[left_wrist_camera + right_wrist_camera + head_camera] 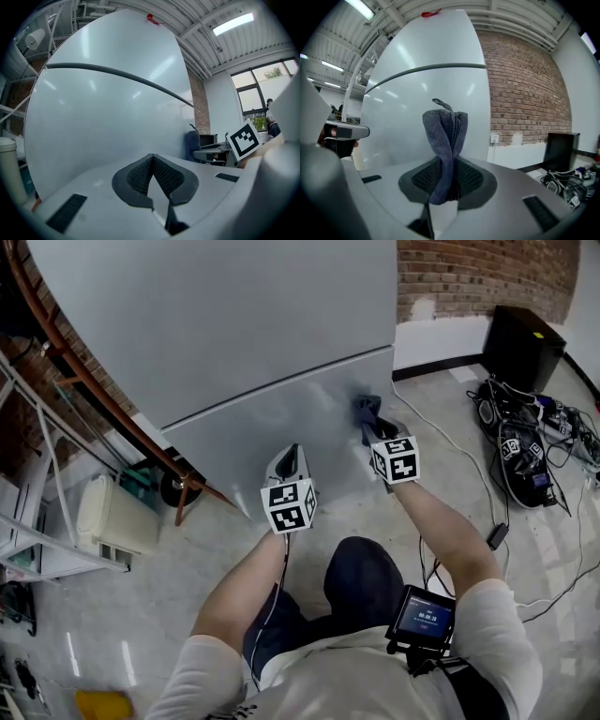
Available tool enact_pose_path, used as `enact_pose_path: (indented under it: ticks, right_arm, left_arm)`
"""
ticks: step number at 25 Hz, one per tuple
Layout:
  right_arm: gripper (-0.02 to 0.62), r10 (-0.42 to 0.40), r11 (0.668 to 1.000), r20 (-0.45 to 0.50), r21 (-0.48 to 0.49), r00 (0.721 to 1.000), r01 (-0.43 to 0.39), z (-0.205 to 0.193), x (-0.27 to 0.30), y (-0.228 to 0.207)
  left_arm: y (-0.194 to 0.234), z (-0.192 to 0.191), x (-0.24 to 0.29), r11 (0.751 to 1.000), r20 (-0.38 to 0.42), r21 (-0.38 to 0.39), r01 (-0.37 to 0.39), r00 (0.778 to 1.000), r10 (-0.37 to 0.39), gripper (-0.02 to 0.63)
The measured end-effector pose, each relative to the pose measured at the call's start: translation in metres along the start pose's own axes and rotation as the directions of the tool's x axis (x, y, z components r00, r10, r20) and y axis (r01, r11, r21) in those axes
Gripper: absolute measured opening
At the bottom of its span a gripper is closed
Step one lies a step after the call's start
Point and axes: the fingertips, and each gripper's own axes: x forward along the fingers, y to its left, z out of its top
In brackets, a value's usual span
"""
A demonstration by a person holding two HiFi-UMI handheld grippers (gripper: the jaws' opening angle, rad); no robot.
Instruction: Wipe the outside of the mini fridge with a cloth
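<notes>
Right gripper: jaws clamped on a grey cloth, which stands bunched above the pads. Left gripper: jaws pressed together, nothing between them. Fridge stands directly ahead of both, two doors shut, insides unseen. Cloth tip is at the lower door, contact uncertain. Cables lie on the floor to the right.

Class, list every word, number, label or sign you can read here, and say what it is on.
None can be read.
Screen at the person's chest: pale characters, too blurred.
Yellow sticker on the black box: too small.
Fridge: no label shows.
Marker cubes: patterns, no letters.
</notes>
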Motion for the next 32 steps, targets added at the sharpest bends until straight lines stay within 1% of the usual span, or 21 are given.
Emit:
enact_pose_path:
  ticks: [2, 8, 12, 14, 18, 22, 25, 28, 32]
  right_arm:
    - [0.089, -0.012, 1.0, -0.006, 0.009, 1.0, 0.012, -0.002, 0.002, -0.007]
    - [0.089, -0.015, 1.0, -0.01, 0.019, 1.0, 0.015, -0.003, 0.002, -0.008]
    - [0.089, -0.025, 0.999, -0.012, 0.03, 1.0, 0.025, -0.002, 0.001, -0.002]
    - [0.089, -0.009, 1.0, -0.008, 0.024, 1.0, 0.01, -0.002, -0.002, 0.012]
    - [0.089, 0.075, 0.997, -0.002, -0.024, 0.997, -0.075, -0.002, -0.002, 0.062]
    - [0.089, 0.181, 0.982, -0.006, -0.061, 0.983, -0.181, -0.002, 0.006, 0.132]
    - [0.089, 0.267, 0.959, -0.02, -0.095, 0.963, -0.268, -0.006, 0.015, 0.191]
    - [0.089, 0.347, 0.93, -0.042, -0.112, 0.937, -0.349, -0.013, 0.023, 0.247]
    - [0.089, 0.431, 0.891, -0.063, -0.128, 0.9, -0.435, -0.024, 0.032, 0.312]
  left_arm:
    - [-0.002, 0.0, 0.003, 1.0, -0.002, 0.001, 0.003, 1.0, -0.003, 0.003]
    - [-0.004, -0.001, 0.002, 1.0, -0.005, 0.001, -0.004, 1.0, 0.004, 0.003]
    - [0.01, -0.001, -0.007, 1.0, 0.0, 0.001, -0.019, 1.0, 0.019, 0.003]
    - [0.021, -0.004, -0.015, 0.999, 0.001, 0.001, -0.034, 0.999, 0.034, 0.003]
    - [0.051, -0.01, -0.035, 0.996, 0.008, -0.002, -0.087, 0.996, 0.087, 0.003]
    - [0.09, -0.016, -0.06, 0.989, 0.007, -0.022, -0.146, 0.989, 0.147, 0.003]
    - [0.12, -0.024, -0.08, 0.981, 0.001, -0.037, -0.193, 0.981, 0.193, 0.003]
    - [0.149, -0.035, -0.102, 0.969, -0.013, -0.05, -0.244, 0.97, 0.243, 0.003]
    - [0.186, -0.053, -0.133, 0.949, -0.039, -0.065, -0.308, 0.951, 0.306, 0.003]
